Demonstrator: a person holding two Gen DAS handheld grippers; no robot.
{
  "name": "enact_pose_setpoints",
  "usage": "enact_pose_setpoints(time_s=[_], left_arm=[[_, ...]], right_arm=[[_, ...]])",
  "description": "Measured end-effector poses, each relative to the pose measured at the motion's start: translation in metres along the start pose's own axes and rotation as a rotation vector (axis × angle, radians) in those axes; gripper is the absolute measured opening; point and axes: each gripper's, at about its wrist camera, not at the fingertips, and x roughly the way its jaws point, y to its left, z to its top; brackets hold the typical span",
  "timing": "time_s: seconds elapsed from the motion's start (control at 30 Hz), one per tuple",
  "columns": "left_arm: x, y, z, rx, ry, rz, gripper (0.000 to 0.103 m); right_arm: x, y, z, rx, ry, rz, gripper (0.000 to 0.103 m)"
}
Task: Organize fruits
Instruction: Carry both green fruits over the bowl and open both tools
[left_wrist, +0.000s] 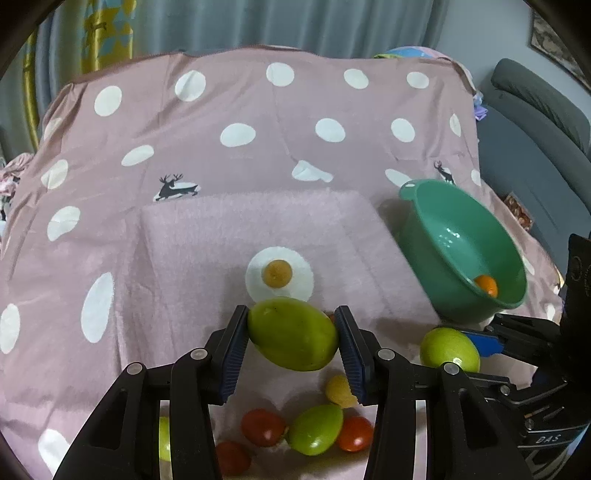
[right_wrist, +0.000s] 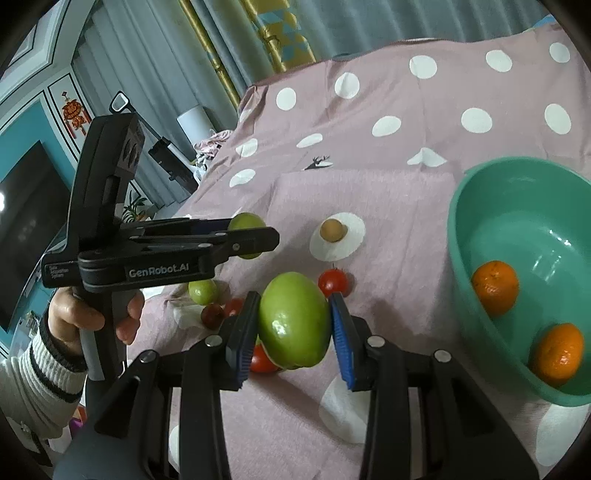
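Two green fruits are held at once. The left gripper (left_wrist: 291, 341) pinches a green fruit (left_wrist: 292, 334) across its middle, lifted clear of the pink polka-dot cloth (left_wrist: 221, 166). The right gripper (right_wrist: 293, 328) is clamped on another green fruit (right_wrist: 293, 319), pads on both flanks. The teal bowl (right_wrist: 461, 229) sits to the right, rim just beside the right gripper, two oranges (right_wrist: 495, 286) inside. Do it well: keep the squeeze steady, carry each fruit over the rim, lower it inside, then let go. Red tomatoes (left_wrist: 263, 427), one more green fruit and small yellowish fruits lie loose on the near cloth.
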Motion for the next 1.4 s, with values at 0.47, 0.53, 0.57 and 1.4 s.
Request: enact_pose_setpoints(time_s=[0.47,0.53,0.57,1.4], left_arm=[[-0.008,-0.058,0.029,0.102,-0.048,-0.054,0.047],[-0.004,-0.071,0.035,0.126,-0.051,-0.065,0.047],[-0.001,-0.077,0.038,0.135,-0.051,-0.07,0.047],[0.063,-0.166,0.054,0.305,0.032,-0.065,0.047]], right_arm=[[-0.042,-0.018,0.01,0.031,-0.129,-0.085,0.038],[-0.049,-0.025,0.01,0.045,-0.149,-0.114,0.038],[-0.051,-0.029,0.01,0.053,-0.157,-0.133,0.038],[-0.085,-0.098,-0.003,0.176,-0.183,-0.456,0.038]])
